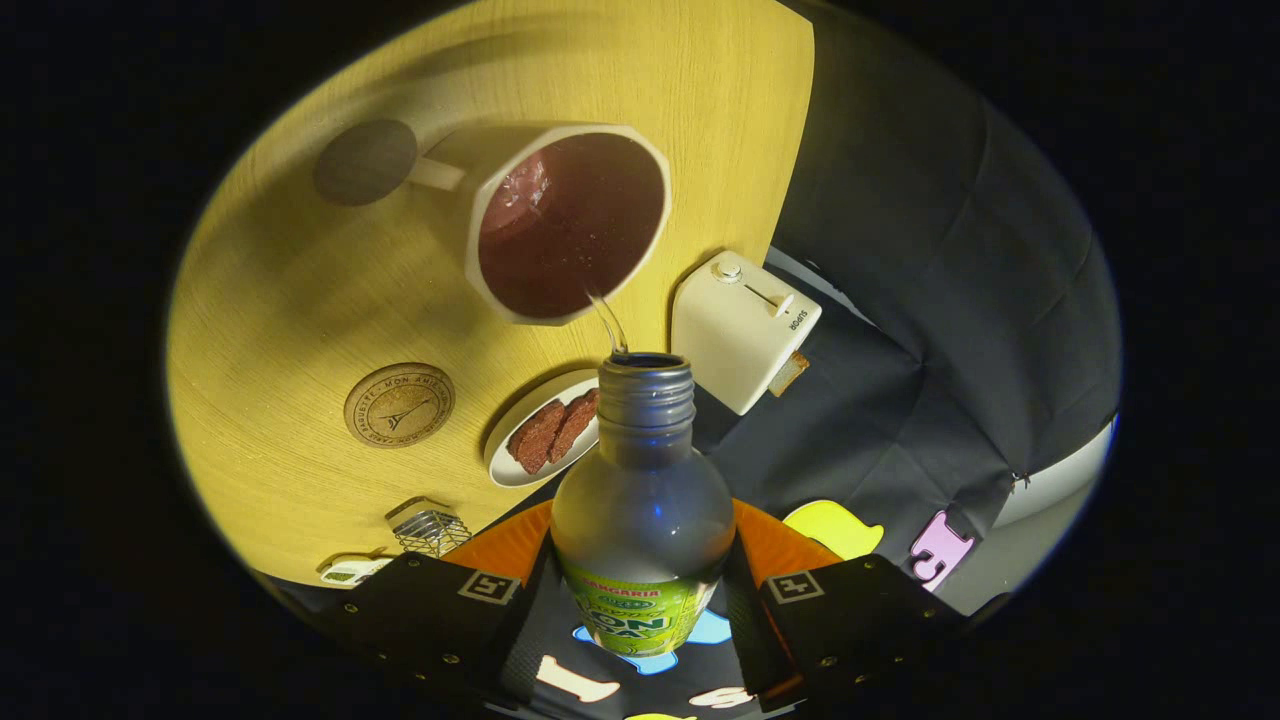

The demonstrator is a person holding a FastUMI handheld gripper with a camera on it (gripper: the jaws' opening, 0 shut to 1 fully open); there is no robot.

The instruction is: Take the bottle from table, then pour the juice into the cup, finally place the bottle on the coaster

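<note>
Right now my claw (640, 600) is clamped on the bottle (643, 505), both fingers pressing its labelled body, its open neck tipped toward the cup (560, 220) just beyond; a thin stream runs from the mouth into the dark juice there. Off to one side on the wooden table (300, 300) lies the round coaster (399, 404), near a plate (510, 455) of brown slices, with a toaster (742, 328) close by
</note>
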